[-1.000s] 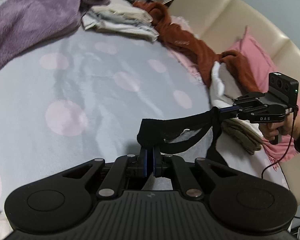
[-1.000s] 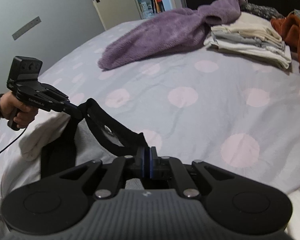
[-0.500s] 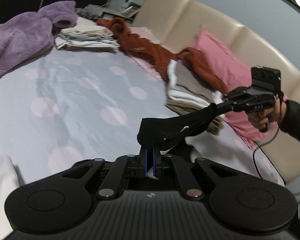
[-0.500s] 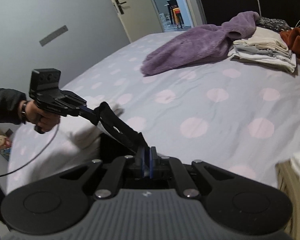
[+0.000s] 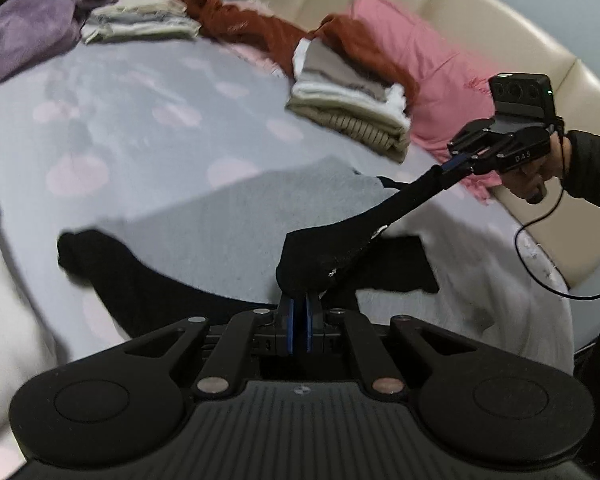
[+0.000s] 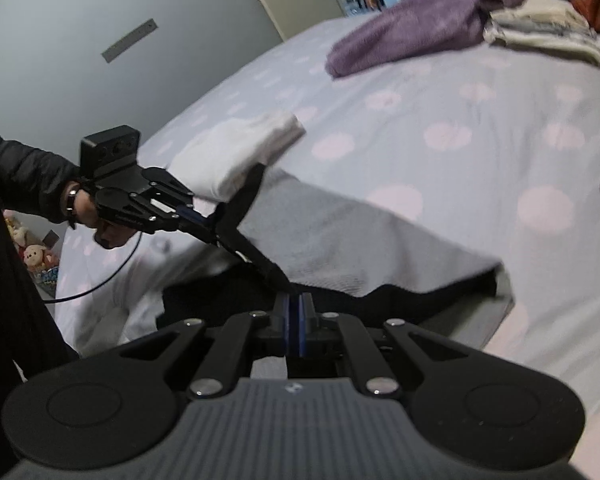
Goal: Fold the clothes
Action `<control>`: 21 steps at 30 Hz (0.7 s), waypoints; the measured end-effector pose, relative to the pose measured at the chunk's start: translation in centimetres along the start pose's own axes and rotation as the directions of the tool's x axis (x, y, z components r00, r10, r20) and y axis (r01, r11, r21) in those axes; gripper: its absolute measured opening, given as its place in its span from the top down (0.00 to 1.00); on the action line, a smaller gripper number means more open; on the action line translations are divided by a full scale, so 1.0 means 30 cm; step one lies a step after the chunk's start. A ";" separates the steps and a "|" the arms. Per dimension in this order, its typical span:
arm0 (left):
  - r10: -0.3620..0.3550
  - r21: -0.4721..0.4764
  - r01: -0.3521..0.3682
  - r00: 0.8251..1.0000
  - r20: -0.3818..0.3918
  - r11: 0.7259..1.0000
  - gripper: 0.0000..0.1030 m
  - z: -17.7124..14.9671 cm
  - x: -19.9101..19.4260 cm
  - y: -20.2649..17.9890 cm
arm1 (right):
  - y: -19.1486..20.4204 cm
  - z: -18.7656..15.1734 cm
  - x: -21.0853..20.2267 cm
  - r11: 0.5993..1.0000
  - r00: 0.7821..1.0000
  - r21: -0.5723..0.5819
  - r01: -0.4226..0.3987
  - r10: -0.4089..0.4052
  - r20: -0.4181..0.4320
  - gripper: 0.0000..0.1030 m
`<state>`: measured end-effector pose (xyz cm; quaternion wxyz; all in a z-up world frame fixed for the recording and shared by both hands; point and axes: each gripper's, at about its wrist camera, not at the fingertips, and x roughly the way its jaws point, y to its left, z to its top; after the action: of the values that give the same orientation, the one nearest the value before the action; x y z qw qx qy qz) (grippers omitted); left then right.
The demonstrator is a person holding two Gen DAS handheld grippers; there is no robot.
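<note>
Grey-and-black soft shirt point(image 5: 236, 216) sags limp over the dotted bed point(image 5: 148, 92), its black neckband point(image 5: 364, 220) stretched between left tongs point(image 5: 298, 304) and right tongs point(image 6: 294, 306), both pinching it — the sensible hold.

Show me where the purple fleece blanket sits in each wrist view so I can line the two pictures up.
Left wrist view: the purple fleece blanket is bunched at the top left edge.
Right wrist view: the same blanket lies at the top, right of centre.
Shared landmark: the folded pale stack lies just right of it in both views.
</note>
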<state>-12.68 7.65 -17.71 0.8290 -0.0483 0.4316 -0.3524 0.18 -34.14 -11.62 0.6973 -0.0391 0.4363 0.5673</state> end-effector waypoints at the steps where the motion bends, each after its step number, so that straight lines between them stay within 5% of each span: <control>1: 0.007 -0.012 -0.007 1.000 -0.004 1.000 0.96 -0.011 0.009 0.002 | 0.001 -0.013 0.016 1.000 1.000 -0.001 0.003 -0.003 -0.013 0.95; 8: 0.035 0.031 -0.035 0.999 0.012 0.999 0.96 -0.037 0.022 -0.017 | -0.014 -0.046 0.066 1.000 0.999 0.017 -0.012 0.012 -0.049 0.95; 17: -0.017 0.144 0.002 0.994 0.105 0.990 0.96 -0.067 -0.028 -0.086 | -0.036 -0.019 -0.006 0.997 0.996 0.015 -0.081 0.081 -0.026 0.95; 21: -0.016 0.182 0.007 0.999 0.048 0.983 0.96 -0.075 0.005 -0.111 | -0.047 -0.018 -0.042 0.998 0.998 0.013 -0.062 0.062 -0.017 0.95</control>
<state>-16.11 5.57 -17.94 0.8382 0.0162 0.3769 -0.3939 1.06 -35.89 -11.75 0.6759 -0.0262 0.4468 0.5855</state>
